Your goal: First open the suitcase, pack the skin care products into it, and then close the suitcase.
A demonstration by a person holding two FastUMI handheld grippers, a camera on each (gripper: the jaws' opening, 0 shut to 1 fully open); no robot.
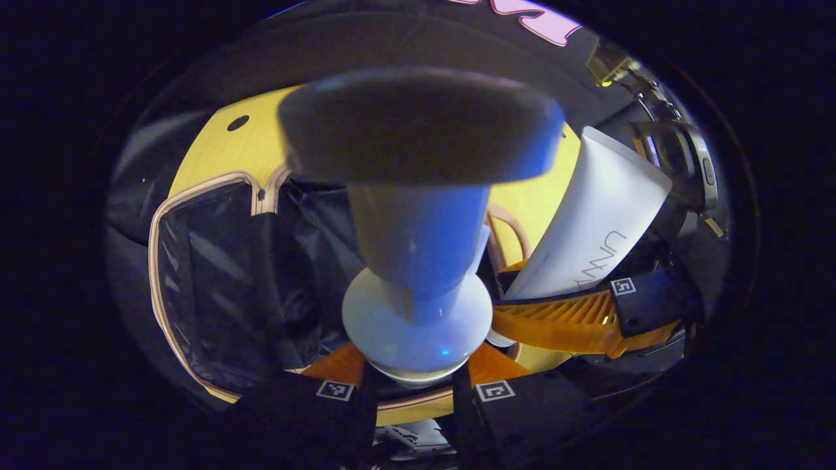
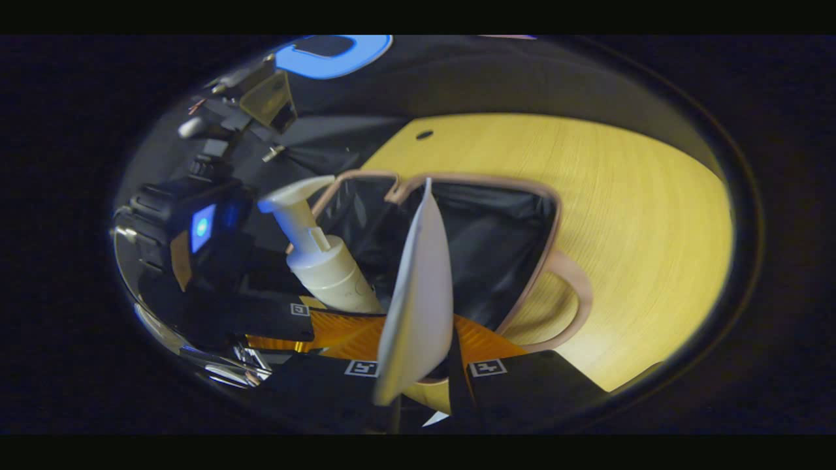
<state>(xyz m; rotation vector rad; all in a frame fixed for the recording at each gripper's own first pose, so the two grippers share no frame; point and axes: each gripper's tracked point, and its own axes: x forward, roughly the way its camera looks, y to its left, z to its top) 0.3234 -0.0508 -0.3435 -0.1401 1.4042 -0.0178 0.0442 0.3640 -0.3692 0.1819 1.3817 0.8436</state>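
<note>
My left gripper is shut on a white pump bottle, whose wide pump head looms close to the camera. Under it lies the open suitcase, pink-rimmed with black lining. To the right, the right gripper holds a white tube. In the right gripper view, my right gripper is shut on the tube, seen edge-on and upright over the suitcase. The left gripper holds the pump bottle, tilted over the suitcase's left rim.
The suitcase rests on a yellow wooden table, with its loop handle pointing toward the table's bare right side. A small dark hole marks the tabletop at the back. The left gripper's body with a blue light is at left.
</note>
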